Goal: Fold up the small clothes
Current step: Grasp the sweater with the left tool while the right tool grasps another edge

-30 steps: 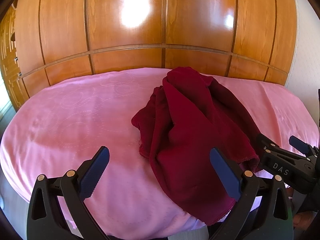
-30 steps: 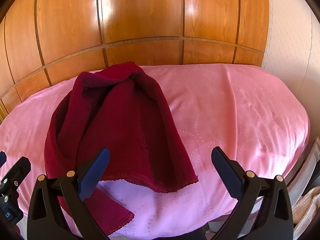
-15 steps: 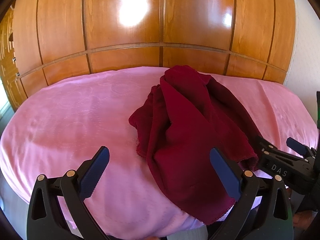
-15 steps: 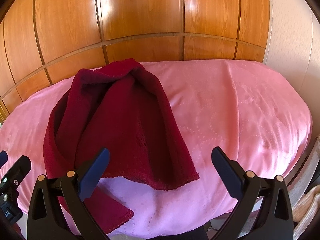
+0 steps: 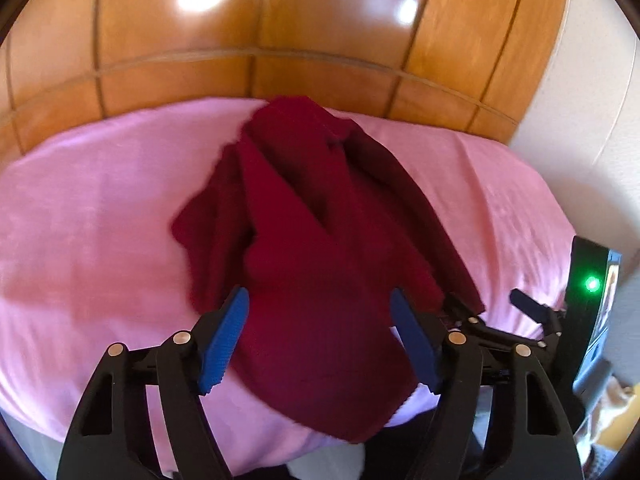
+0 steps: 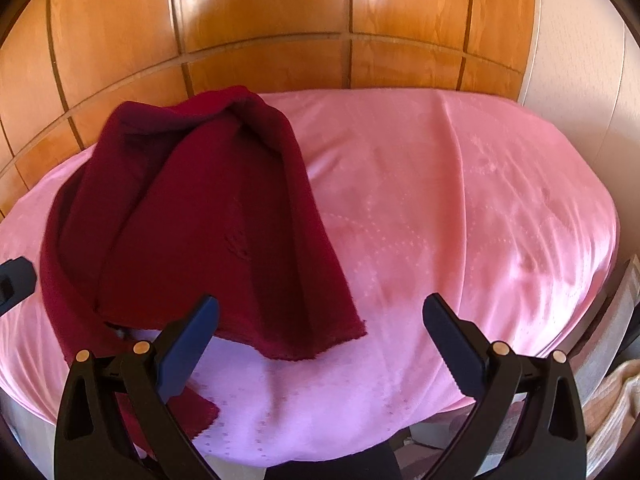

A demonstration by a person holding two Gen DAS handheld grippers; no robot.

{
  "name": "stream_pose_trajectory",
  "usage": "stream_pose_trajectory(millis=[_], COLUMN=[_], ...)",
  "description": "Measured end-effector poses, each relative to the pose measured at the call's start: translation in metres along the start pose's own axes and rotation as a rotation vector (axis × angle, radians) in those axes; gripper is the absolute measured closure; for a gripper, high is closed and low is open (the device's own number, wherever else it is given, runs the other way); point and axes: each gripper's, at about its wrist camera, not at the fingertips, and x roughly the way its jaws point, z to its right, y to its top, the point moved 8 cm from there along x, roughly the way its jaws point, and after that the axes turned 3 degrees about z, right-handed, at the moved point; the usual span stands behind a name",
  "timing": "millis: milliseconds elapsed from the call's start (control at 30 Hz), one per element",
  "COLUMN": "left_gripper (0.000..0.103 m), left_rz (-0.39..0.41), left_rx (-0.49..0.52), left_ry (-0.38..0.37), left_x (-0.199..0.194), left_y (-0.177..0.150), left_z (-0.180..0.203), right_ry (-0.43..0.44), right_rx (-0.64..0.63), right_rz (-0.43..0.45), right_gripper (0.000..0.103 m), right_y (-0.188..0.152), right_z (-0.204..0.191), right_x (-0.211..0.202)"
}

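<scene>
A dark red garment lies crumpled on the pink bed cover, one end hanging over the near edge. My left gripper hovers over that near end. Its jaws are closing with the cloth between the blue pads, which do not visibly press on it. In the right wrist view the garment sits to the left. My right gripper stands open over bare pink cover, its left finger beside the garment's scalloped hem. Each gripper shows in the other's view: the right gripper, the left gripper.
Glossy wooden panels rise behind the bed. A white wall stands at the right. A black device with a green light is at the right edge. Beige cloth lies low beside the bed.
My left gripper has swung right over the garment's near end and its jaws have narrowed around it. My right gripper has sunk a little closer to the bed.
</scene>
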Motion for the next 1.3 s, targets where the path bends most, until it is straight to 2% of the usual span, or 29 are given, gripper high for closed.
stream_pose_trajectory(millis=[67, 133, 200, 267, 333, 400, 500, 533, 633, 667, 700, 767, 833, 900, 933, 967, 1033, 1100, 1133, 1200, 1300], left_gripper=[0.031, 0.034, 0.076, 0.086, 0.087, 0.088, 0.088, 0.088, 0.088, 0.088, 0.088, 0.088, 0.088, 0.088, 0.088, 0.088, 0.088, 0.097, 0.097, 0.097, 0.097], left_rz=[-0.025, -0.035, -0.076, -0.108, -0.088, -0.073, -0.048, -0.040, -0.008, -0.003, 0.004, 0.003, -0.007, -0.003, -0.002, 0.002, 0.007, 0.020, 0.028, 0.047, 0.067], left_rx=[-0.006, 0.016, 0.036, 0.027, 0.014, -0.014, -0.077, -0.100, -0.139, -0.144, -0.145, -0.132, -0.131, -0.113, -0.106, -0.109, -0.133, -0.183, -0.212, -0.263, -0.287], left_ry=[-0.030, 0.015, 0.032, 0.008, -0.016, -0.034, -0.067, -0.089, -0.116, -0.123, -0.128, -0.130, -0.162, -0.168, -0.166, -0.163, -0.175, -0.196, -0.198, -0.182, -0.103], left_x=[0.009, 0.018, 0.028, 0.033, 0.026, 0.016, 0.003, -0.003, -0.017, -0.020, -0.022, -0.021, -0.022, -0.024, -0.025, -0.026, -0.029, -0.034, -0.036, -0.039, -0.039], left_y=[0.001, 0.000, -0.005, -0.010, -0.012, -0.012, -0.009, -0.009, -0.006, -0.006, -0.007, -0.008, -0.010, -0.009, -0.009, -0.008, -0.007, -0.002, 0.000, 0.006, 0.013], left_z=[0.008, 0.009, 0.009, 0.004, -0.003, -0.015, -0.036, -0.042, -0.058, -0.060, -0.062, -0.062, -0.060, -0.057, -0.058, -0.061, -0.070, -0.085, -0.095, -0.117, -0.143], right_ry=[0.000, -0.003, 0.015, 0.048, 0.098, 0.189, 0.370, 0.440, 0.648, 0.700, 0.757, 0.825, 0.792, 0.823, 0.788, 0.751, 0.780, 0.743, 0.726, 0.770, 0.654], right_rx=[0.009, 0.011, 0.013, 0.021, 0.021, 0.019, 0.028, 0.039, 0.079, 0.086, 0.109, 0.141, 0.120, 0.136, 0.122, 0.105, 0.099, 0.044, 0.018, 0.025, -0.028], right_rz=[-0.002, 0.004, 0.015, 0.023, 0.037, 0.039, -0.015, -0.045, -0.129, -0.150, -0.181, -0.241, -0.268, -0.345, -0.350, -0.338, -0.337, -0.303, -0.279, -0.285, -0.206], right_gripper=[0.002, 0.002, 0.002, 0.002, 0.005, 0.019, 0.035, 0.037, 0.038, 0.036, 0.030, 0.027, 0.029, 0.047, 0.073, 0.090, 0.092, 0.096, 0.096, 0.096, 0.097], right_y=[0.001, 0.002, 0.006, 0.011, 0.020, 0.033, 0.048, 0.052, 0.067, 0.071, 0.076, 0.081, 0.084, 0.078, 0.076, 0.076, 0.076, 0.078, 0.080, 0.083, 0.095], right_z=[0.005, 0.008, 0.010, 0.011, 0.008, -0.004, -0.035, -0.048, -0.093, -0.108, -0.125, -0.149, -0.168, -0.185, -0.186, -0.186, -0.178, -0.165, -0.156, -0.140, -0.110], right_x=[0.001, 0.001, 0.000, -0.001, -0.004, -0.006, -0.001, 0.001, 0.003, 0.003, 0.004, 0.011, 0.023, 0.036, 0.041, 0.045, 0.041, 0.035, 0.033, 0.029, 0.030])
